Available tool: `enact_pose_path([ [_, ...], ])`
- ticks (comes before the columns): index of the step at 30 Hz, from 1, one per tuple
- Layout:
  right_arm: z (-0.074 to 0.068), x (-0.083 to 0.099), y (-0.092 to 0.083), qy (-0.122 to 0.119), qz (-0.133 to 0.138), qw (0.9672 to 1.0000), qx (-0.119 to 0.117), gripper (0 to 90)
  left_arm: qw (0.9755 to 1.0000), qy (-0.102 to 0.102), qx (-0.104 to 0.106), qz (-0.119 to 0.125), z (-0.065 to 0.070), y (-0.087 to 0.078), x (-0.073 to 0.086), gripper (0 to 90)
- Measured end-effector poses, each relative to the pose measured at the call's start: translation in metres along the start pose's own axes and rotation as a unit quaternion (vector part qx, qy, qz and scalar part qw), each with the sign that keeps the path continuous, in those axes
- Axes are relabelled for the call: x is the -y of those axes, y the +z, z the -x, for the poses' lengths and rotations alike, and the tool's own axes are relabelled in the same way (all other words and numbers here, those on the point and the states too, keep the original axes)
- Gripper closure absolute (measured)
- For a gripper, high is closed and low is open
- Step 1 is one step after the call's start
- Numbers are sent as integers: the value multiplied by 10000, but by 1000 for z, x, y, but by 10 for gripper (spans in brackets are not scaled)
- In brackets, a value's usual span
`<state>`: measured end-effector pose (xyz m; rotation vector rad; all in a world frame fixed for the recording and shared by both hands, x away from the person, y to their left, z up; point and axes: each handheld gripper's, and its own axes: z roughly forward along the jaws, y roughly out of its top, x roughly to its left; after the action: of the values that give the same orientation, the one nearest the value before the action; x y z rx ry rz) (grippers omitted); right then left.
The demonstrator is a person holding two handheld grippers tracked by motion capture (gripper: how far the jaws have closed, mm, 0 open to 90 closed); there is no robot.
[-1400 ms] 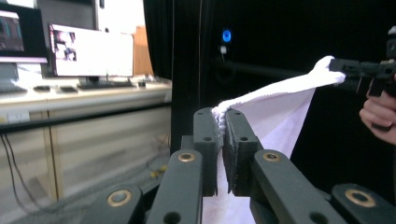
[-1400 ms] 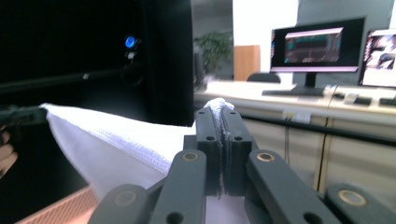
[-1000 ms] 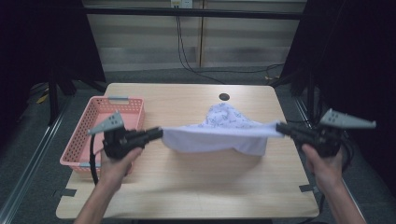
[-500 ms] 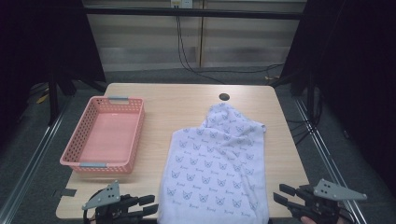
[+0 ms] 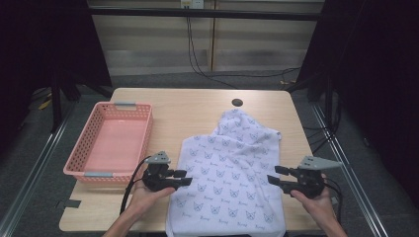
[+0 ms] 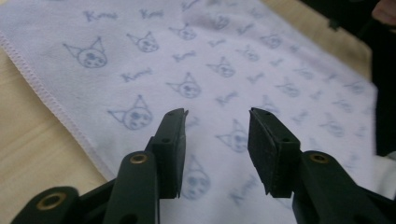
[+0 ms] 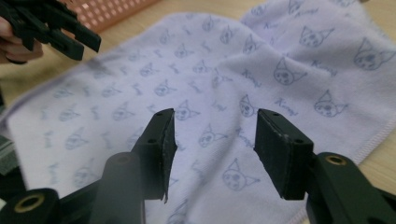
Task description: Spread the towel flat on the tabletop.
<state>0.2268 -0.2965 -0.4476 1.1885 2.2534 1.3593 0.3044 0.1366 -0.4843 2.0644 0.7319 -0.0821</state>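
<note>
A pale lilac towel (image 5: 232, 173) printed with cat faces lies spread on the wooden table (image 5: 188, 106). Its far end is rumpled and its near end hangs over the front edge. My left gripper (image 5: 184, 177) hovers at the towel's left edge, pointing right. My right gripper (image 5: 273, 174) hovers at the right edge, pointing left. Both have just been opening their jaws, and nothing is between them. Beyond the left gripper (image 6: 217, 116) and the right gripper (image 7: 215, 116) lies flat towel (image 6: 243, 60). The right gripper view also has the left gripper (image 7: 56, 28) at top left.
An empty pink plastic basket (image 5: 111, 143) stands on the table's left side, close to my left hand. A small dark round hole (image 5: 237, 102) sits near the far edge. Bare wood lies beyond the towel and along the right edge.
A second ago both grippers held the towel stretched in the air. It was then laid flat and let go. Both hands have since come up from the front edge to the towel's sides.
</note>
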Motion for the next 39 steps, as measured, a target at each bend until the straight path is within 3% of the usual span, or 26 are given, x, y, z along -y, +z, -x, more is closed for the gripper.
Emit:
enact_pose_path([
  [5,11,3,41,-113,-584,9982,63,431,9992,8,-172,-366,-12,16,4,550],
  [7,12,4,52,-192,-761,9968,132,422,9982,322,-317,-398,-11,16,8,614],
  [9,14,5,62,-271,-888,9956,134,422,9975,381,-438,-399,-10,14,10,728],
  [10,14,6,66,-286,-954,9949,182,422,9964,504,-527,-427,-8,13,11,792],
  [12,14,8,71,-336,-1079,9933,234,421,9964,496,-463,-506,-4,10,14,880],
  [16,9,13,73,-455,-1229,9910,279,473,9957,579,-332,-647,11,4,22,892],
  [18,3,14,70,-521,-1297,9895,356,653,9953,591,-274,-719,16,1,26,893],
  [20,0,17,64,-548,-1350,9889,286,805,9951,577,-167,-780,23,-3,31,893],
  [23,-7,24,52,-478,-1500,9875,18,848,9954,484,43,-826,33,-11,41,893],
  [26,-17,30,42,-519,-1641,9849,-202,851,9923,571,305,-1060,48,-19,51,894],
  [28,-25,33,36,-579,-1736,9823,-401,853,9889,675,491,-1233,57,-24,53,893],
  [30,-33,37,29,-671,-1901,9779,-560,853,9895,650,851,-971,63,-31,54,884],
  [31,-38,39,26,-685,-1929,9769,-614,849,9904,646,868,-858,64,-34,53,849],
  [32,-40,40,22,-794,-1909,9763,-636,840,9927,604,755,-717,62,-35,51,789],
  [35,-35,35,15,-590,-1586,9834,-652,704,9967,353,582,-444,48,-32,42,712],
  [39,-16,22,13,-364,-1030,9937,-265,567,9993,182,207,-241,27,-14,19,586],
])
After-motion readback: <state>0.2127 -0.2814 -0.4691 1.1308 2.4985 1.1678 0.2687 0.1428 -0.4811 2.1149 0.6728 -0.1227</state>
